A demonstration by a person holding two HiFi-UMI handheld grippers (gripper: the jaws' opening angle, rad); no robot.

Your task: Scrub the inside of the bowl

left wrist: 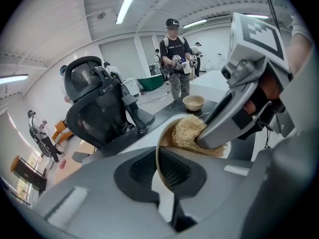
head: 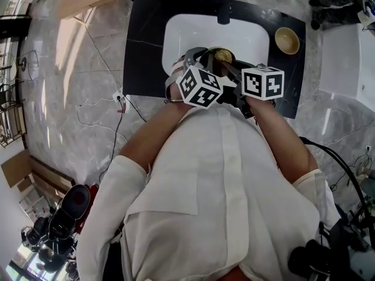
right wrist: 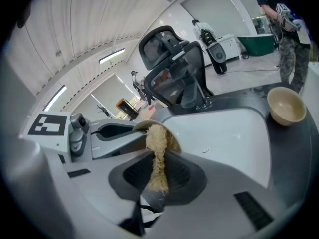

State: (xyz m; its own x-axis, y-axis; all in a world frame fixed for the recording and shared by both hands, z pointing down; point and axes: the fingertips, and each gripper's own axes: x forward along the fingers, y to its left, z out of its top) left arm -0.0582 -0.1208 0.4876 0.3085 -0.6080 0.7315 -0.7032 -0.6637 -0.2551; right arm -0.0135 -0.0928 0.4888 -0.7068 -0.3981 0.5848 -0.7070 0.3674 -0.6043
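Over the white sink (head: 187, 34) a tan bowl (head: 218, 54) is held tilted on its side. In the left gripper view my left gripper (left wrist: 162, 168) is shut on the bowl's (left wrist: 164, 129) thin rim, which runs straight between the jaws. In the right gripper view my right gripper (right wrist: 158, 176) is shut on a straw-coloured fibre scrubber (right wrist: 157, 143). The scrubber's (left wrist: 187, 131) free end presses into the bowl's (right wrist: 172, 137) inside. The two grippers meet closely at the bowl, left (head: 202, 62) and right (head: 233, 68).
A second tan bowl (head: 287, 40) stands upright on the black counter (head: 140, 51) right of the sink. A black faucet (head: 222, 4) rises at the sink's far edge. A black office chair (right wrist: 172, 68) and several people stand beyond the counter.
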